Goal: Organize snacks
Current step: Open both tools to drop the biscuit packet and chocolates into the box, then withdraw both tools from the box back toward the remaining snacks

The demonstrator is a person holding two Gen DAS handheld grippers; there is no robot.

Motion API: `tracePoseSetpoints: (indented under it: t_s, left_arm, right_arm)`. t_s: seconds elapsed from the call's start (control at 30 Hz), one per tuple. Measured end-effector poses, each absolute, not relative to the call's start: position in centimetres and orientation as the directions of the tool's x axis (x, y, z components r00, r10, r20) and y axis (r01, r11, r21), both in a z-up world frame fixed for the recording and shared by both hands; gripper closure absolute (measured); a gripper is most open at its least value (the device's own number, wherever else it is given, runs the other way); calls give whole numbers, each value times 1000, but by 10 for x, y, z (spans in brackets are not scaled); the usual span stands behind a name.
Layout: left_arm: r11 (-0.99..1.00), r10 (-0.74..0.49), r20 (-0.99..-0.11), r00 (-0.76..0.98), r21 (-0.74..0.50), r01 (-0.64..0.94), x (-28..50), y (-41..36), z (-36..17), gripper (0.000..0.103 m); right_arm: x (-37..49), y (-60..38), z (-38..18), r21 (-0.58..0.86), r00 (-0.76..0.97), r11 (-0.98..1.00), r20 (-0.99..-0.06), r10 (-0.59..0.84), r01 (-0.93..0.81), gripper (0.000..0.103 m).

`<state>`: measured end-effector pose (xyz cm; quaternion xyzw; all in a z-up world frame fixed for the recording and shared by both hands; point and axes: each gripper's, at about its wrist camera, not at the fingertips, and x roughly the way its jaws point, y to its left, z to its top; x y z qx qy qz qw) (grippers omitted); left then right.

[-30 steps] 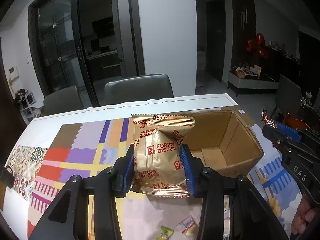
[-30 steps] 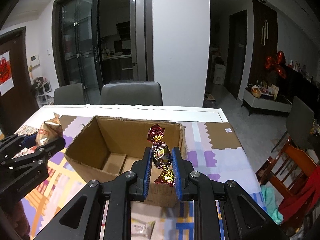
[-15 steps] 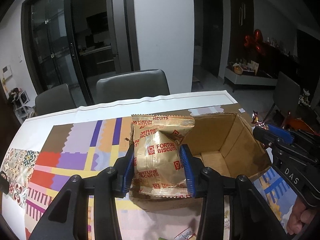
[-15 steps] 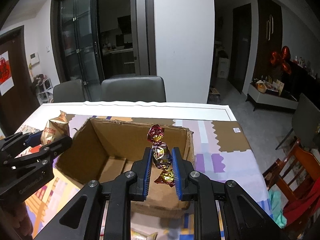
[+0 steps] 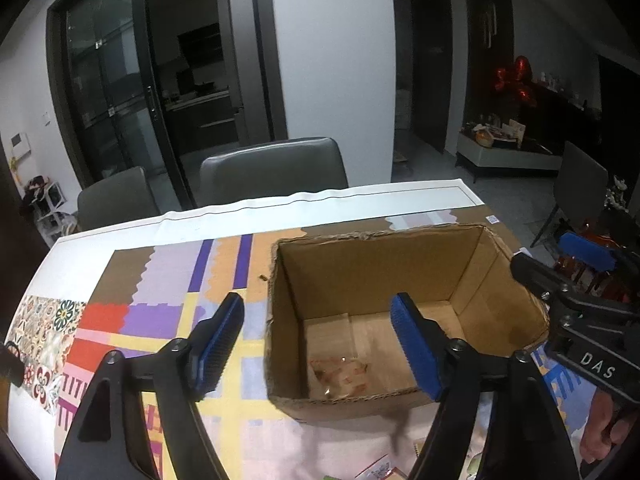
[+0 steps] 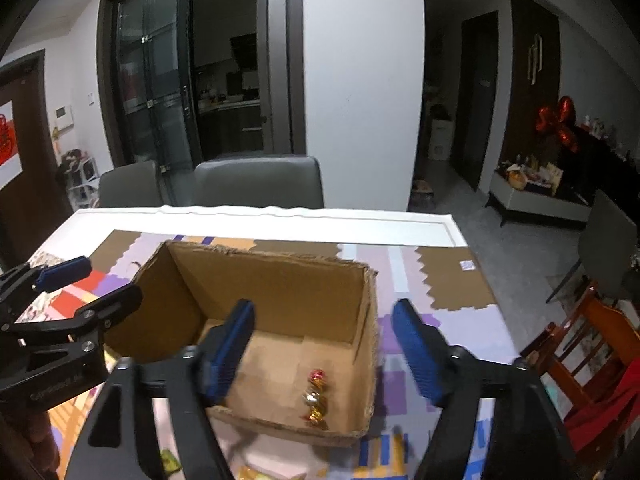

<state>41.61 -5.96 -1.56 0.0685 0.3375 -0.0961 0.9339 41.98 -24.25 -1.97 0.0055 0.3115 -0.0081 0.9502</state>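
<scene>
An open cardboard box point(image 5: 372, 256) stands on the patterned tablecloth; it also shows in the right wrist view point(image 6: 280, 280). My left gripper point(image 5: 318, 340) is open and empty above the box's left side. A blurred gold biscuit packet point(image 5: 340, 372) lies on the box floor. My right gripper point(image 6: 324, 348) is open and empty over the box. A red and gold wrapped candy point(image 6: 316, 396) lies inside near the front right corner. The right gripper also shows at the right in the left wrist view point(image 5: 576, 280), and the left gripper at the left in the right wrist view point(image 6: 68, 292).
Loose snack packets lie on the cloth in front of the box point(image 5: 380, 470) point(image 6: 170, 460). Two grey chairs point(image 5: 272, 168) stand at the table's far side. A wooden chair point(image 6: 580, 340) stands at the right of the table.
Both grippers have opened. The biscuit packet has dropped from the left gripper into the box, and the wrapped candy has dropped from the right gripper into the box.
</scene>
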Motion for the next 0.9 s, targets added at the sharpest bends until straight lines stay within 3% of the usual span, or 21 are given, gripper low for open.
tracePoseSetpoints:
  t_s: [0.13,0.9]
  left_arm:
    - [975,-109,-639,762,82,208,412,-58,-12,14]
    - [975,-86,-610,788,111,192,355,-59,0,13]
  right_arm:
    - [417,-243,-16,-10,812,999,-582,-31,30,27]
    - [363,-252,-4,-13,822,998,-566,-64,69,23]
